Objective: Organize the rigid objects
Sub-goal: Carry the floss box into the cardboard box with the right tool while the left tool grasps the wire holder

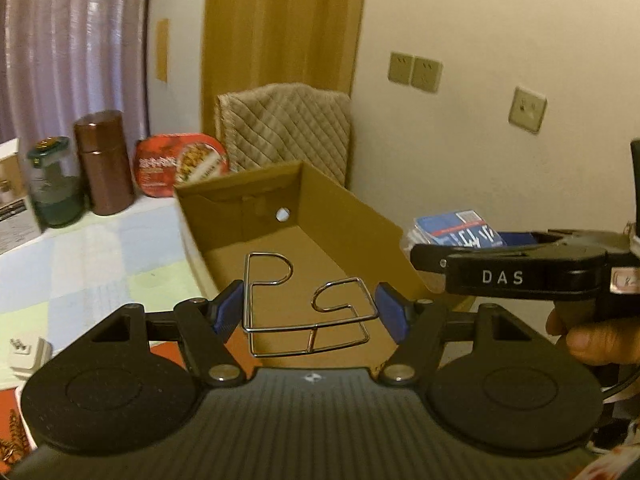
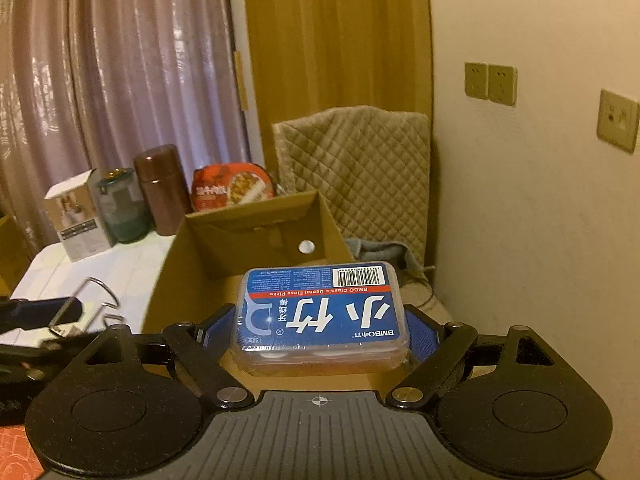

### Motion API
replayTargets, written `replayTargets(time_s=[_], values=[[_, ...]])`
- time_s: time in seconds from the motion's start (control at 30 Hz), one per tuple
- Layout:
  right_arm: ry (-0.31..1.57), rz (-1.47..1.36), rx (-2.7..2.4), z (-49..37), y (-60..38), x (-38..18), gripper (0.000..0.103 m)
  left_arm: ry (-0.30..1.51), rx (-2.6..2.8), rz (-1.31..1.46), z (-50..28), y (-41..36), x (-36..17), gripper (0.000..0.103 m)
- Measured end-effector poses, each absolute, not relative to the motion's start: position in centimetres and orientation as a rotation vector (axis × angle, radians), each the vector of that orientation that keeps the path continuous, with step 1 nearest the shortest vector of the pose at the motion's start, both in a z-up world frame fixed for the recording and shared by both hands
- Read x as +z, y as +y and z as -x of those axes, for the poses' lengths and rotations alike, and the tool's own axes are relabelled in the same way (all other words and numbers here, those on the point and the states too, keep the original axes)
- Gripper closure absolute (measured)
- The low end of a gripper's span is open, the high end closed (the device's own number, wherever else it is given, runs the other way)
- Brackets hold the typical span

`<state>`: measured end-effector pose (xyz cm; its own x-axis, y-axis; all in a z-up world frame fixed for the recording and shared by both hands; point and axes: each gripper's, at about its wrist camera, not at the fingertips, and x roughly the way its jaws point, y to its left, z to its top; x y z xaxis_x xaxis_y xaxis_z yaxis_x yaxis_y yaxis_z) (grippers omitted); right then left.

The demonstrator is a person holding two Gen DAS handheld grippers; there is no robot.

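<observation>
Your left tongs (image 1: pixel 310 312) are clamped on a bent silver wire rack (image 1: pixel 308 312), its looped ends standing up between the blue pads (image 1: pixel 228 306), with the frame pinched at both sides and held above the near end of the open brown cardboard box (image 1: pixel 352 216). Your right tongs (image 2: pixel 320 330) are clamped on a clear plastic case of dental floss picks with a blue label (image 2: pixel 322 312), held flat with the label up, also over the near end of that box (image 2: pixel 248 236). In the left wrist view the right tongs come in from 3 o'clock, with the floss case (image 1: pixel 460 232) beyond the box's right wall; in the right wrist view the left tongs and the wire loops (image 2: pixel 100 300) sit at 9 o'clock. The box stands on the pale checked tabletop (image 1: pixel 100 264) and has a round hole in its far wall. At 10 o'clock past the box stand a red oval food tub (image 1: pixel 182 166), a tall brown metal canister (image 1: pixel 104 162), a green-lidded glass jar (image 1: pixel 54 184) and a white carton (image 2: pixel 78 216). A small white plug adapter (image 1: pixel 28 354) lies at 8 o'clock on the tabletop. Farthest off at 12 o'clock are a beige quilted chair back (image 1: pixel 286 128), a wooden door (image 1: pixel 284 32), mauve curtains (image 1: pixel 72 40) and wall sockets (image 1: pixel 414 72).
</observation>
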<state>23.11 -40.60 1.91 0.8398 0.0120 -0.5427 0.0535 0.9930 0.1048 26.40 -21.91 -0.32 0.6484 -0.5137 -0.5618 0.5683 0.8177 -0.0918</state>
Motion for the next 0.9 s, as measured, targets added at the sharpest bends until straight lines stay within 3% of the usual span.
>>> replayTargets(time_s=[0.27,0.37,0.9], values=[[0.592,-0.139,-0.031,-24.2,-42.1,0.4,0.02,0.626,-0.636,-0.138,-27.2,-23.7,-2.4,0.036],[0.592,-0.139,-0.032,-24.4,-42.4,0.3,0.02,0.605,-0.629,-0.175,-27.1,-24.1,-2.5,0.02],[0.607,-0.127,0.016,-24.5,-40.6,-0.5,0.02,0.559,-0.447,-0.083,-25.5,-16.6,-0.3,0.02]])
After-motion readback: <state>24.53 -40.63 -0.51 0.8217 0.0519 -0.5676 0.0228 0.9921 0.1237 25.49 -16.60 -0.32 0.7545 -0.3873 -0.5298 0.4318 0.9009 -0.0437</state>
